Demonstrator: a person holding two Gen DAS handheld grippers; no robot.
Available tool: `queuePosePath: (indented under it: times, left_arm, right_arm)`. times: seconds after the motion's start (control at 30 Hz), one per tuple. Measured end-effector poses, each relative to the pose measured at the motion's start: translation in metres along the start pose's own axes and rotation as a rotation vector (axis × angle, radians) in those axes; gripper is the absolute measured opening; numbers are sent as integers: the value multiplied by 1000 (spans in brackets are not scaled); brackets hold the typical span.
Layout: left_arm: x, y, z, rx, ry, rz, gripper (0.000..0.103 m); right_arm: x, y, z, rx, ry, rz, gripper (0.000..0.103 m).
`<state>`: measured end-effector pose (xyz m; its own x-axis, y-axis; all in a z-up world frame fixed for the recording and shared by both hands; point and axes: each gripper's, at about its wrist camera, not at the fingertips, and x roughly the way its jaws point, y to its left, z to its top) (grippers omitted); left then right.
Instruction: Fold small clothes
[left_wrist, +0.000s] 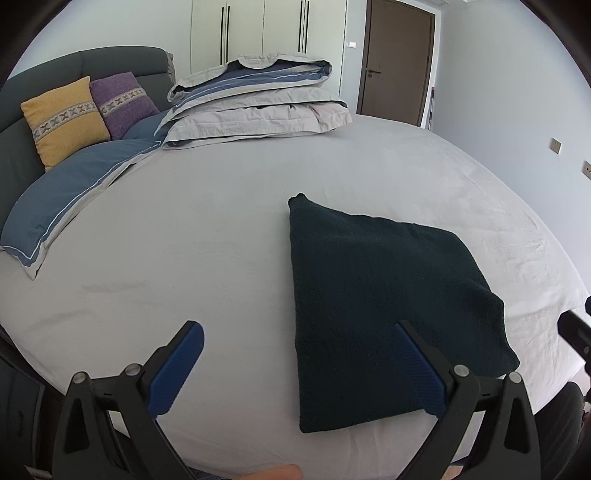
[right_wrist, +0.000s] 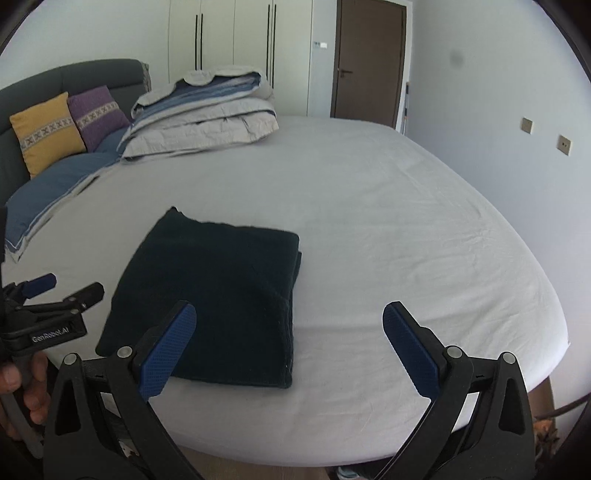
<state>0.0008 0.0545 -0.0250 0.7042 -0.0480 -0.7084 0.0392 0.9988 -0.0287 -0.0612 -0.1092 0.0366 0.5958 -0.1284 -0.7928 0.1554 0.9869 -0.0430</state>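
Dark folded cloth (right_wrist: 218, 299) lies flat on the bed (right_wrist: 406, 229), near its front edge. Left gripper (left_wrist: 299, 365) and right gripper (right_wrist: 290, 343) both wide, empty. Folded duvet (right_wrist: 203, 110) and cushions (right_wrist: 44, 131) well behind cloth; nothing blocking.

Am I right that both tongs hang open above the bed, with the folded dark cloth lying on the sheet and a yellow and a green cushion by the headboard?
Nearly. The second cushion is purple, not green, as the left wrist view shows beside the yellow cushion. The rest holds: left tongs and right tongs open, dark cloth folded on the sheet.
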Motion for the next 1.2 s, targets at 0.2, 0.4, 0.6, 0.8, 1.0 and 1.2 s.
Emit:
queuePosePath:
  times: [0.2, 0.4, 0.6, 0.8, 1.0, 1.2]
  left_arm:
    - [6, -3, -6, 17, 20, 6, 103]
    - [10, -5, -10, 25, 35, 5, 103]
    - [12, -5, -12, 15, 45, 2, 103]
    - [12, -5, -12, 14, 46, -4, 103]
    - [12, -5, -12, 10, 48, -6, 103]
    - [12, -5, -13, 10, 50, -6, 103]
  right_arm:
    - [31, 1, -21, 3, 83, -79, 103]
    - [44, -6, -27, 31, 103, -92, 103]
    - [45, -8, -27, 49, 105, -83, 103]
    - [42, -7, -26, 54, 105, -75, 103]
    - [42, -6, -26, 55, 106, -74, 103]
    - [43, -4, -28, 57, 110, -70, 103]
